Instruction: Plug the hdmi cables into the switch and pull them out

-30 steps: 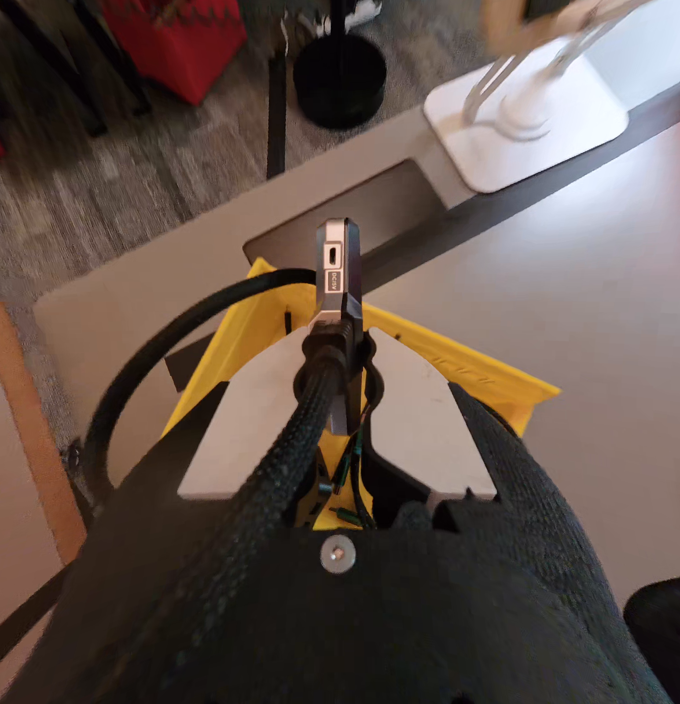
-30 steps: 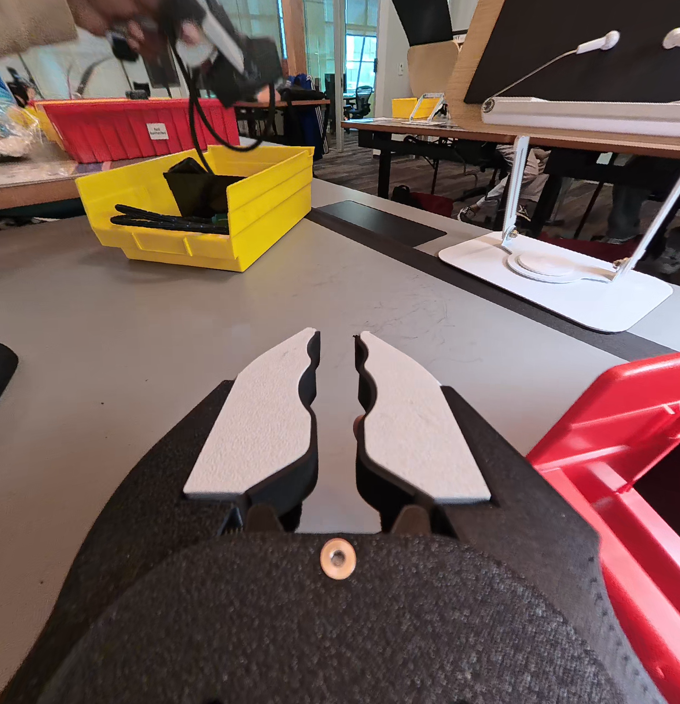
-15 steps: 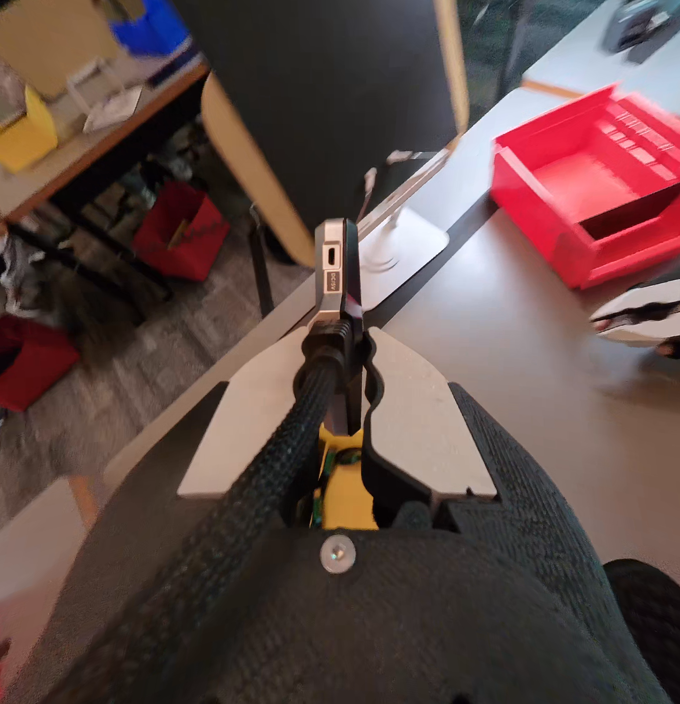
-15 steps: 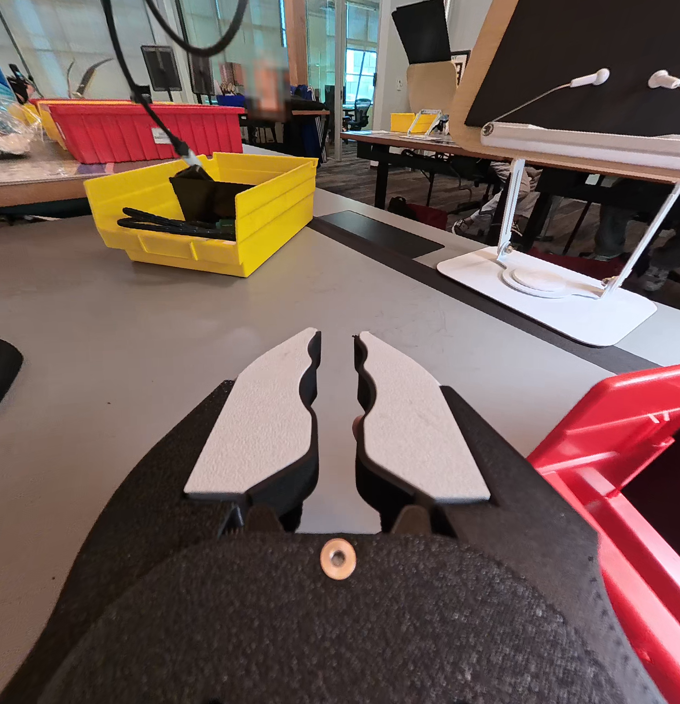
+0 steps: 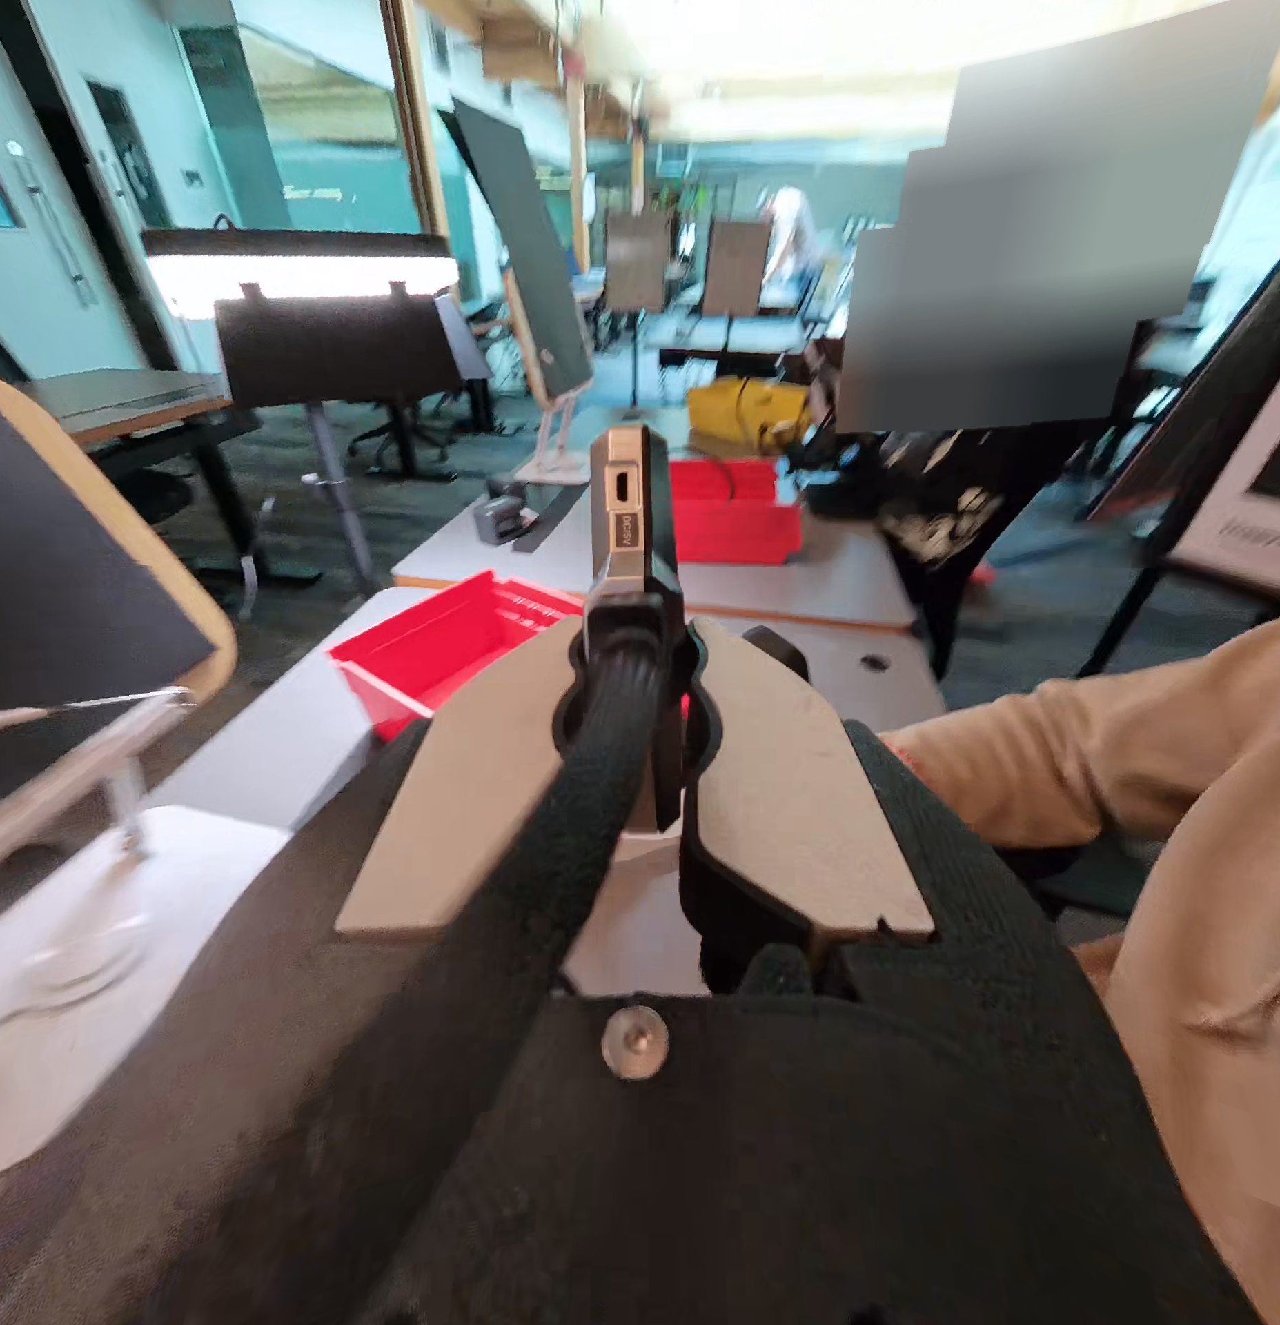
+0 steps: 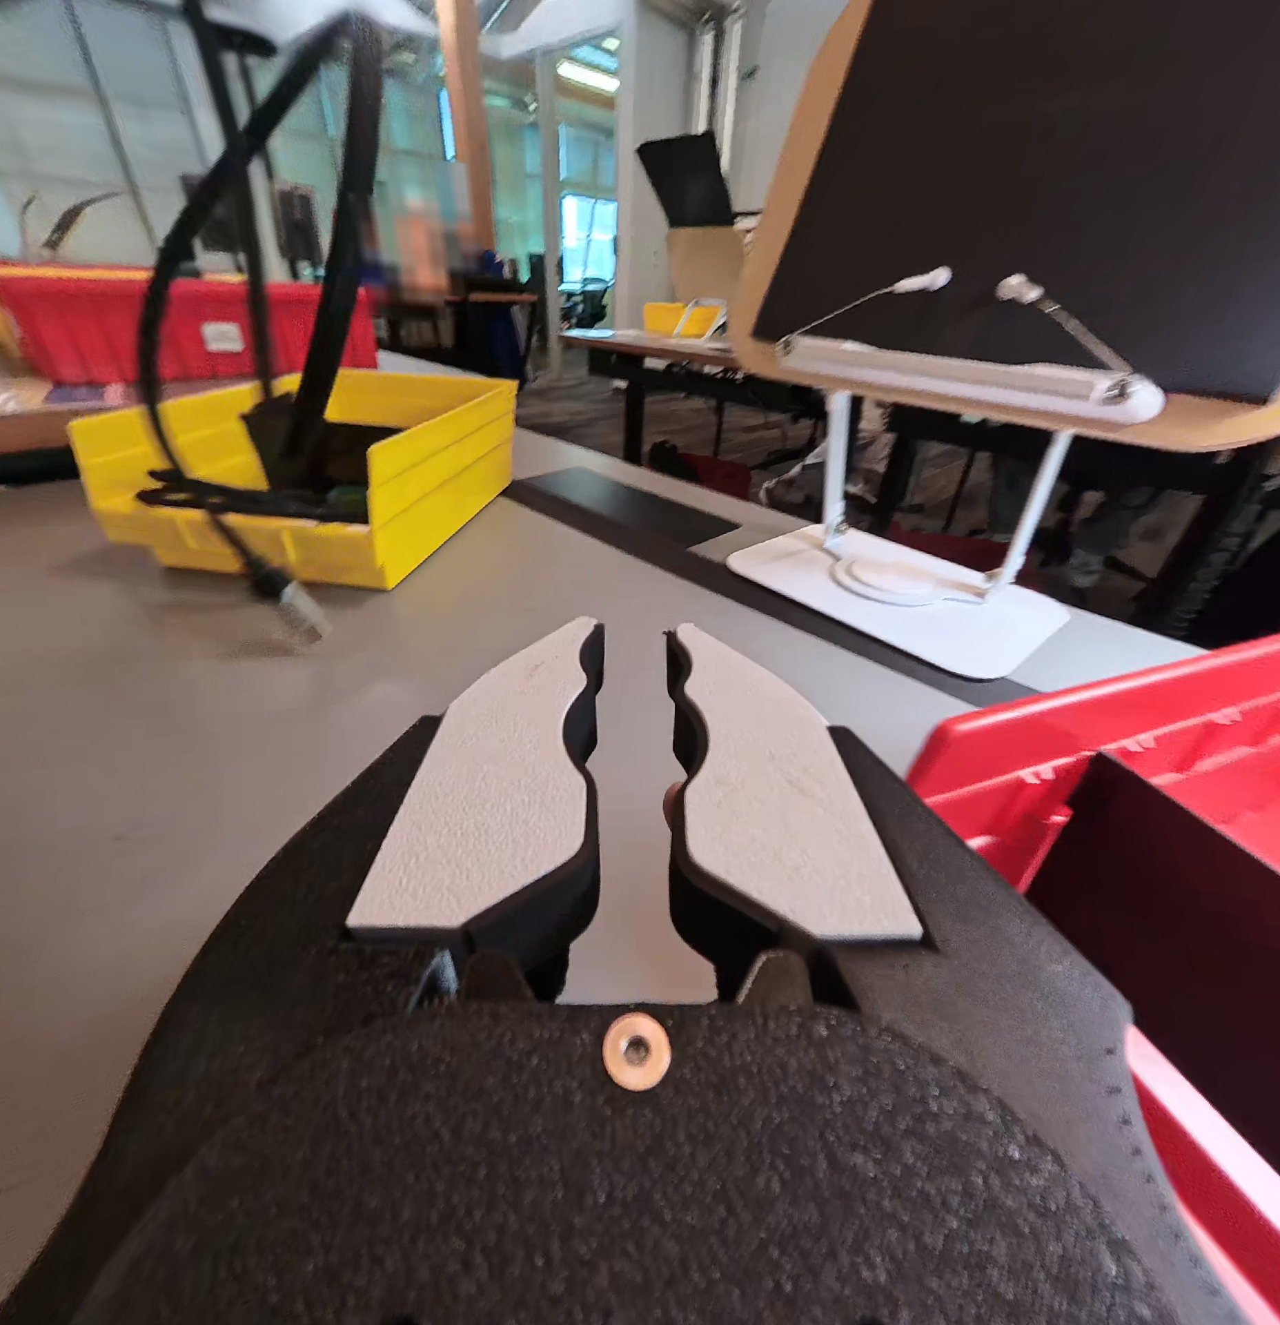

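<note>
Switch [image 5: 626, 545] | slim grey metal, upright | braided blk cable [image 5: 608, 760] plugged | left claw [image 5: 633, 649] clamped

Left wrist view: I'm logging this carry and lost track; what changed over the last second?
The left gripper swung up and away from the yellow bin, carrying the switch with its braided cable plugged in; the cable's free plug got dragged out of the bin onto the table. Unchanged: the left gripper's hold on the switch, and the right gripper, parted, empty, low over the table.
</note>
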A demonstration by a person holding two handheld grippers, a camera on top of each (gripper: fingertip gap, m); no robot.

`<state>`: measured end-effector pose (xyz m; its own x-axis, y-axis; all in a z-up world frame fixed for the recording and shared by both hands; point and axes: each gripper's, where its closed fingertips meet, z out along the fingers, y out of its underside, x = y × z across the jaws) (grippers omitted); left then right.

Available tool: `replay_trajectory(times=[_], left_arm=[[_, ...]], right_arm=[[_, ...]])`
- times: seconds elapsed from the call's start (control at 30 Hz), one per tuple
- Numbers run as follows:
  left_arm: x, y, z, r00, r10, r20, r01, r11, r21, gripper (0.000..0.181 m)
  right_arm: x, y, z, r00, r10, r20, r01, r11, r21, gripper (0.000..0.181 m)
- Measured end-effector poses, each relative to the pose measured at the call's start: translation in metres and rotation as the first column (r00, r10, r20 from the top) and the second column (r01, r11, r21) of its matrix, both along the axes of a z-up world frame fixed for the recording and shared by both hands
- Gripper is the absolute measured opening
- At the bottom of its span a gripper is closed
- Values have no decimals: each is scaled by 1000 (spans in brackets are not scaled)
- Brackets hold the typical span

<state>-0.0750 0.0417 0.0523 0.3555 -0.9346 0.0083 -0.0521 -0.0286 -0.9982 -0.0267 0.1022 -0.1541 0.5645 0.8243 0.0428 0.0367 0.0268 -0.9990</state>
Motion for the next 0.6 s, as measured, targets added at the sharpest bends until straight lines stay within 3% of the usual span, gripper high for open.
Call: replay_trajectory(times=[0.1, 0.27, 0.33, 0.47, 0.6], left_arm=[[4, 2, -31, 987, -72, 141, 86, 991, -99, 24], [9, 21, -91, 996, -86, 19, 88, 954, -287, 24], [15, 18, -102, 992, -124, -3, 118, 946, -302, 24], [21, 12, -124, 979, -157, -130, 109, 943, -313, 22], [22, -1, -141, 947, -198, -255, 117, 947, -300, 23]], right_arm=[[19, 12, 17, 995, -75, -65, 77, 997, 21, 16], [29, 18, 64, 986, -91, -140, 105, 990, 97, 15], [17, 11, 94, 993, -15, -118, 33, 988, 150, 16], [-11, -9, 143, 989, 130, 72, -141, 972, 186, 21], [-18, -41, 126, 894, 325, 310, -353, 935, 38, 40]])
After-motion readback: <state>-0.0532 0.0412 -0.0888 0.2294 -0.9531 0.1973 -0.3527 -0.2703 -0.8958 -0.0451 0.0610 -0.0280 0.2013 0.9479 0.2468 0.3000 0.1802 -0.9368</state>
